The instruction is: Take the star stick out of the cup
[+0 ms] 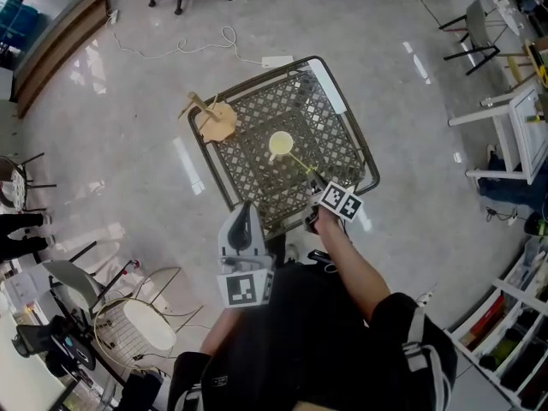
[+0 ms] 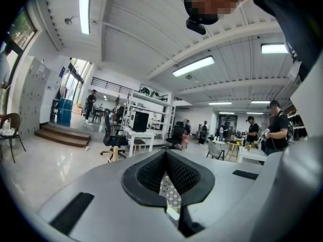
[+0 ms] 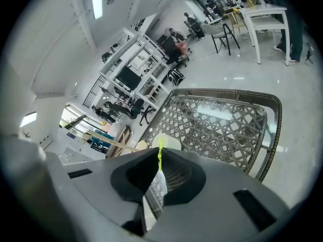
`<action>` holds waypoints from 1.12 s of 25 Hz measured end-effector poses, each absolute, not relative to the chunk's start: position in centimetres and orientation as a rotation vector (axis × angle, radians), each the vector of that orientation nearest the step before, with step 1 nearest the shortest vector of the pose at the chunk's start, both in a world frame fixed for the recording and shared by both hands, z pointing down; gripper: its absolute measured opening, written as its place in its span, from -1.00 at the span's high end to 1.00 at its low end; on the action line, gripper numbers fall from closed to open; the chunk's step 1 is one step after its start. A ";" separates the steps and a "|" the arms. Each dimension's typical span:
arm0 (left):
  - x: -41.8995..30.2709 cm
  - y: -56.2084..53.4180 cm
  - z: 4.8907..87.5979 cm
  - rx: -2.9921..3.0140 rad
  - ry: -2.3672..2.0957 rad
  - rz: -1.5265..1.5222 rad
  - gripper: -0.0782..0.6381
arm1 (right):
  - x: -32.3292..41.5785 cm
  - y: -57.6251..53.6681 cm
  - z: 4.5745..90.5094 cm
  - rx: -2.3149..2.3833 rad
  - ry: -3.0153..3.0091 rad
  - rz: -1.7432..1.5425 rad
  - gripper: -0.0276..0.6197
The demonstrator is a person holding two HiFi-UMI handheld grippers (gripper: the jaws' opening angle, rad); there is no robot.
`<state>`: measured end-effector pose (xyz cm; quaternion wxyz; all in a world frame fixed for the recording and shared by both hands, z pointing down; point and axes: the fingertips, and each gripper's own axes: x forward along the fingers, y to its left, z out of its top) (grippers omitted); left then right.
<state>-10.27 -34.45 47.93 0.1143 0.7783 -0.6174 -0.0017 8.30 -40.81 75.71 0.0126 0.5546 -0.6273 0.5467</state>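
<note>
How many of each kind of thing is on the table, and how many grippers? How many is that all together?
Cup: 1
Stick: 1
Wooden thing: 1
Grippers: 2, the left gripper and the right gripper
Total: 5

We work in a large open lab: ahead of our left tongs stand shelves, white desks, office chairs, strip lights overhead.
</note>
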 end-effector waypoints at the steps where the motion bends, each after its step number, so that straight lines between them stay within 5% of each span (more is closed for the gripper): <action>1: -10.1 -33.9 47.5 2.284 -1.812 -0.019 0.74 | 8.4 -40.5 75.2 1.736 -1.968 1.697 0.85; 28: -6.6 -9.0 41.3 2.406 -1.926 -0.072 0.74 | 10.8 -17.3 57.5 1.707 -2.476 1.291 0.85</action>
